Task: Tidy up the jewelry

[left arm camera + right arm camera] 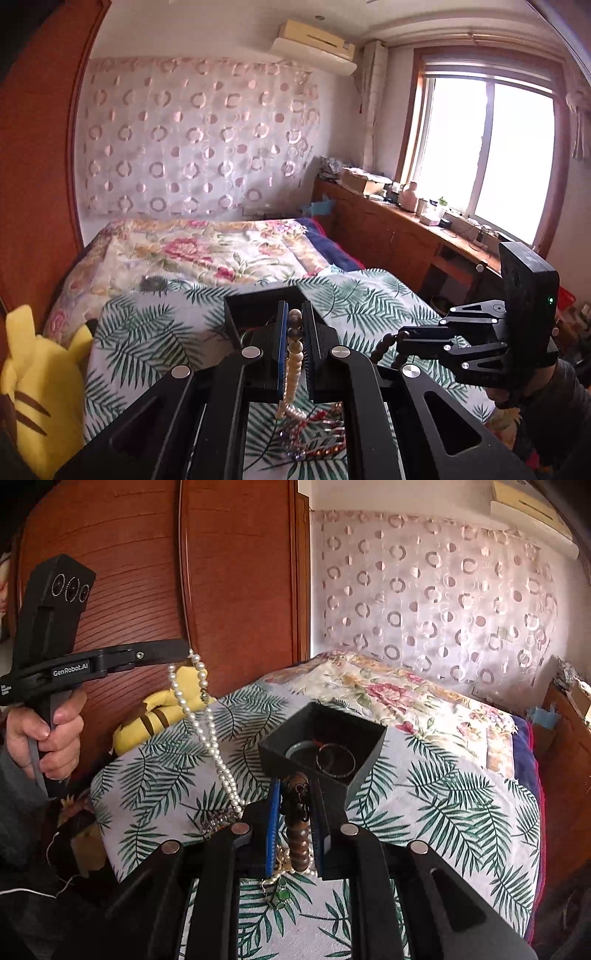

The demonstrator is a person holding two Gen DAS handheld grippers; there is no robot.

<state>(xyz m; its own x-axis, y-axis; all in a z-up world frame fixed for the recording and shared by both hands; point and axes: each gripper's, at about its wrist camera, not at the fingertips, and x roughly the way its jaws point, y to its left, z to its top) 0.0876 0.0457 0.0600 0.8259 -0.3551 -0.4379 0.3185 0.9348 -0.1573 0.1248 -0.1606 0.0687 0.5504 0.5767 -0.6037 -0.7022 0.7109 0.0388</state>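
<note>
My left gripper (pixel 294 325) is shut on a white pearl necklace (pixel 293 369); in the right wrist view the gripper (pixel 186 653) holds the necklace (pixel 207 731) hanging down to the bedspread. My right gripper (pixel 294 794) is shut on a brown wooden bead bracelet (pixel 298 843); in the left wrist view the gripper (pixel 397 343) holds the bracelet (pixel 384 343) to my right. A black open box (pixel 369 746) sits on the bed just beyond the right gripper, with a dark bangle (pixel 335 760) inside; its wall also shows in the left wrist view (pixel 236 306).
More jewelry lies in a heap on the palm-leaf bedspread (pixel 461 812) under the grippers: coloured rhinestone pieces (pixel 314 439) and a green pendant (pixel 282 895). A yellow plush toy (pixel 40 373) sits at the left by a wooden wardrobe (pixel 221 572). A wooden desk (pixel 406 229) runs under the window.
</note>
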